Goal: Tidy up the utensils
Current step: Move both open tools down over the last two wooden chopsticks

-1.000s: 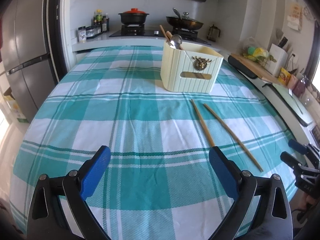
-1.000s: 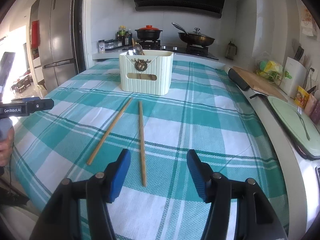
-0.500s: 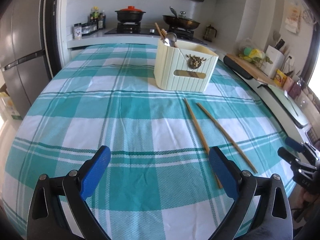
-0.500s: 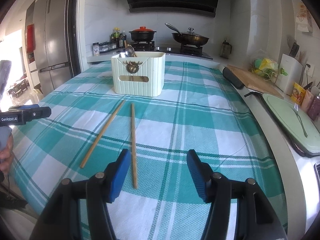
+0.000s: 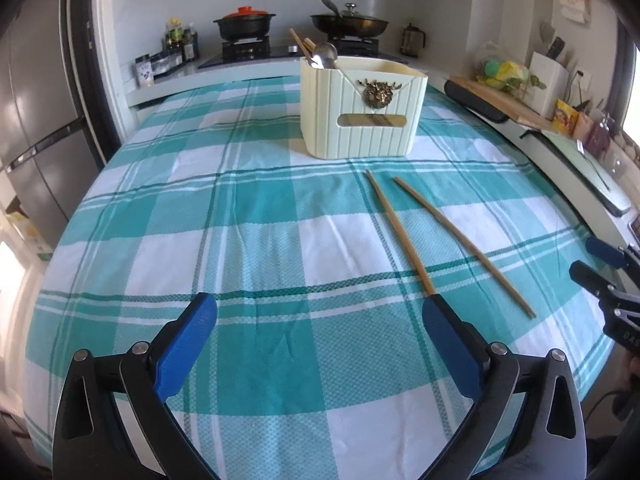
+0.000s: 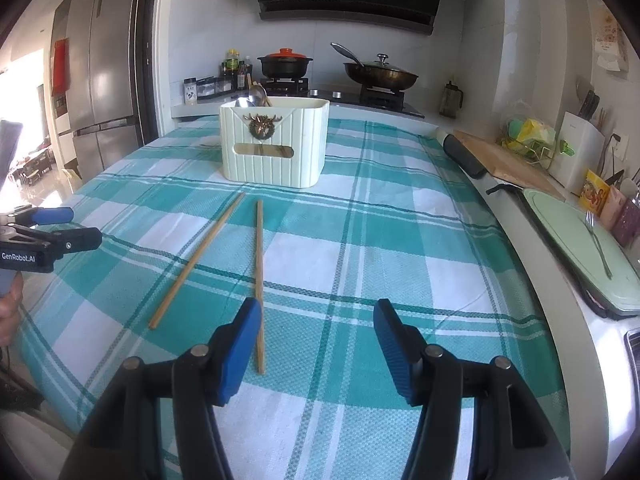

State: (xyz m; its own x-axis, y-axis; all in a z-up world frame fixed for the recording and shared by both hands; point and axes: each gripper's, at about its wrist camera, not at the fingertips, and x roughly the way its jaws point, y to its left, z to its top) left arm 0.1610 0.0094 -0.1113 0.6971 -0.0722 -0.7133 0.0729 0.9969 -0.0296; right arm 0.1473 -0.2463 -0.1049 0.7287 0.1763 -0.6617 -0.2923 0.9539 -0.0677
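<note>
Two wooden chopsticks lie apart on the teal checked tablecloth: one (image 5: 398,232) (image 6: 196,258) and the other (image 5: 460,240) (image 6: 259,276). A cream utensil holder (image 5: 362,114) (image 6: 274,144) stands behind them with a spoon (image 5: 324,54) and chopsticks in it. My left gripper (image 5: 320,316) is open and empty; its right finger sits at the near end of one chopstick. My right gripper (image 6: 316,316) is open and empty; its left finger overlaps the other chopstick. Each gripper shows at the edge of the other's view, the right one (image 5: 600,264) and the left one (image 6: 52,228).
A stove with a red-lidded pot (image 6: 285,62) and a pan (image 6: 380,74) is behind the table. A counter on the right holds a cutting board (image 6: 504,160), a green tray with a fork (image 6: 580,232) and a knife block (image 6: 580,148). A fridge (image 6: 100,80) stands left.
Both grippers have moved forward over the table, closer to the chopsticks and the holder. Their jaws have stayed open.
</note>
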